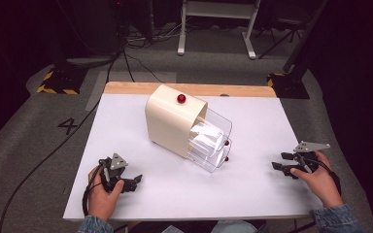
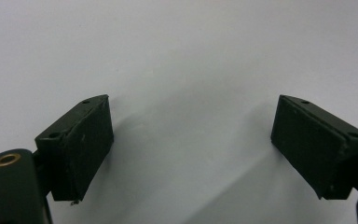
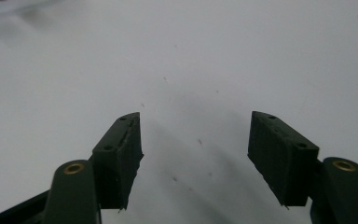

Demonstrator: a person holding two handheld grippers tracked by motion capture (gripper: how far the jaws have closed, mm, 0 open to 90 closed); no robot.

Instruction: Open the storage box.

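Observation:
A cream cabinet [image 1: 167, 119] with a red knob [image 1: 181, 98] on top stands mid-table, turned at an angle. Its clear plastic drawers [image 1: 209, 141] with small red knobs [image 1: 227, 142] stick out toward the right front. My left gripper [image 1: 137, 181] rests low on the white table top [image 1: 252, 189] near the front left, open with nothing between its pads [image 2: 86, 144]. My right gripper [image 1: 278, 161] sits at the front right, pointing left toward the drawers, open and empty over bare white surface, pads [image 3: 121, 156] apart.
A wooden strip [image 1: 233, 90] runs along the table's far edge. Beyond it are grey carpet, cables, a white table's legs [image 1: 180, 29] and black stands with yellow-black hazard tape [image 1: 58, 85]. A cable [image 1: 34, 170] trails off the left side.

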